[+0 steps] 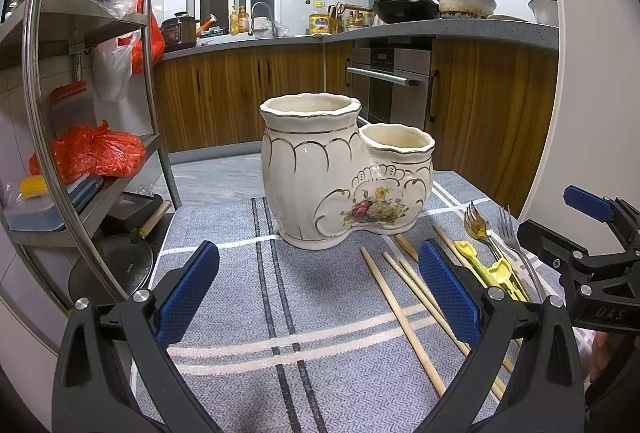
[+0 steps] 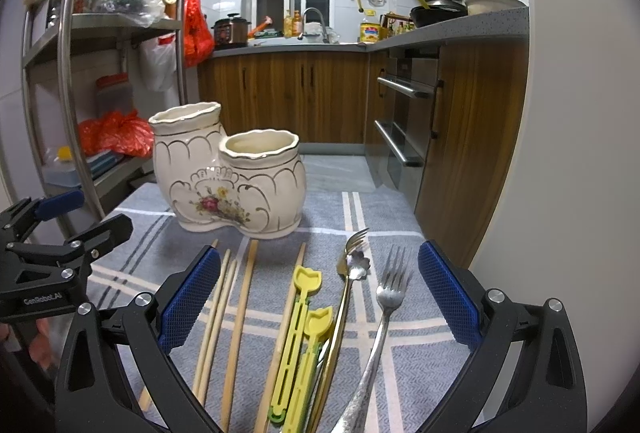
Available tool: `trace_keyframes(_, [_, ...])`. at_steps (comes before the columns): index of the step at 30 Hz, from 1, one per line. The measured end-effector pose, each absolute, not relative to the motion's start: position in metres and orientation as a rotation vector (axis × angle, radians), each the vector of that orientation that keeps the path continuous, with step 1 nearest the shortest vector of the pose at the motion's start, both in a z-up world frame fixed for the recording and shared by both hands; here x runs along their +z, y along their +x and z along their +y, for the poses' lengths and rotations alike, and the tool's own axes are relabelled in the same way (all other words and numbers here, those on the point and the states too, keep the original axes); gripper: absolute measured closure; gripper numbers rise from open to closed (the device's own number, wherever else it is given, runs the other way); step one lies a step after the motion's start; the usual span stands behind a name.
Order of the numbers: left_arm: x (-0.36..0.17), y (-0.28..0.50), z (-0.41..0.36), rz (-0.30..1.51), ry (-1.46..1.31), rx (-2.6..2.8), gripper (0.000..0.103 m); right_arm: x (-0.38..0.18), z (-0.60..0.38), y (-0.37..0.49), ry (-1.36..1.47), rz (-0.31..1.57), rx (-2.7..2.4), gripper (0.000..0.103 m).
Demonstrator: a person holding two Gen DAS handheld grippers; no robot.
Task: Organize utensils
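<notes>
A cream ceramic double-cup utensil holder [image 1: 340, 169] with a flower print stands on the grey striped cloth [image 1: 248, 273]; it also shows in the right wrist view [image 2: 228, 173]. Both cups look empty. In front of it lie several wooden chopsticks [image 2: 240, 317], yellow plastic chopsticks [image 2: 300, 333], a gold fork [image 2: 344, 297] and a silver fork [image 2: 384, 321]. My left gripper [image 1: 320, 293] is open and empty, above the cloth left of the utensils. My right gripper [image 2: 320, 297] is open and empty, over the utensils.
A steel shelf rack [image 1: 92, 81] with red bags stands at the left. Wooden kitchen cabinets [image 1: 240, 89] and an oven [image 1: 388, 81] are behind. The table edge drops off beyond the holder and at the right.
</notes>
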State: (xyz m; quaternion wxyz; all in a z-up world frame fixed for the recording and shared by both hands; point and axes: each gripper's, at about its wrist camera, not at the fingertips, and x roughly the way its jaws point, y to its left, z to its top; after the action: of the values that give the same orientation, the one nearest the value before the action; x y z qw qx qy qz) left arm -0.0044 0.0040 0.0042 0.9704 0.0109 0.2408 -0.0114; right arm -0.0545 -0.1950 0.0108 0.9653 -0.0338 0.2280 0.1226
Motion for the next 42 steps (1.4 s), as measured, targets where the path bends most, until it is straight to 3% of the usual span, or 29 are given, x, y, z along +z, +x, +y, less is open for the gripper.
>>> trace_keyframes(13, [0.010, -0.004, 0.007, 0.494, -0.016, -0.050, 0.005, 0.016, -0.195, -0.064, -0.126, 0.368, 0.186, 0.005])
trace_keyframes(31, [-0.010, 0.038, -0.004, 0.765, 0.042, -0.135, 0.006, -0.011, -0.249, -0.010, -0.159, 0.765, 0.119, 0.007])
trace_keyframes(32, [-0.012, 0.041, -0.006, 0.781, 0.044, -0.137, 0.006, -0.012, -0.250, -0.006, -0.156, 0.780, 0.121, 0.009])
trace_keyframes(36, [-0.019, 0.047, -0.015, 0.835, 0.040, -0.146, 0.015, -0.020, -0.253, 0.007, -0.130, 0.856, 0.126, 0.033])
trace_keyframes(42, [-0.033, 0.047, -0.028, 0.905, 0.040, -0.177, 0.031, -0.030, -0.247, 0.010, -0.100, 0.918, 0.205, 0.053])
